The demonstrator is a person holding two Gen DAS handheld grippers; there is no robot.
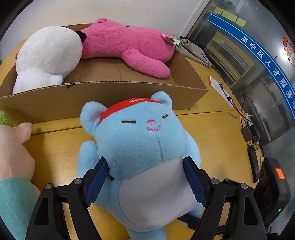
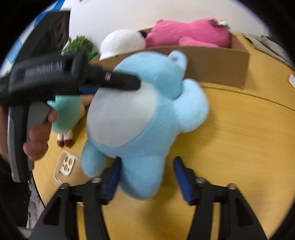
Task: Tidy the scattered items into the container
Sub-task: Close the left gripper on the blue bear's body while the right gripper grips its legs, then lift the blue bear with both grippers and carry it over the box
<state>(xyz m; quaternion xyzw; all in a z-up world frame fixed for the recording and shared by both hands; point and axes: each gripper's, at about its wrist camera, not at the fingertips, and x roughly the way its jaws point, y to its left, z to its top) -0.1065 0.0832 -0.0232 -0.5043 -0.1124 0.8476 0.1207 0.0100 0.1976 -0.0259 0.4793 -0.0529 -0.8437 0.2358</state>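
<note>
Now blue plush lengthwise, head twd box

— Where have you set up?
— You're in an office or public service centre: a glass partition carries a blue banner with Chinese lettering and yellow sticky notes, and chargers with cables lie on your wooden bench.

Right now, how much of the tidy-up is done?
Done: the pink plush and white plush lie in the cardboard box. In hand: the blue bear, on the table in front of the box, with the left gripper clamped on its belly. Left: a small doll beside the bear, and a phone case.
</note>
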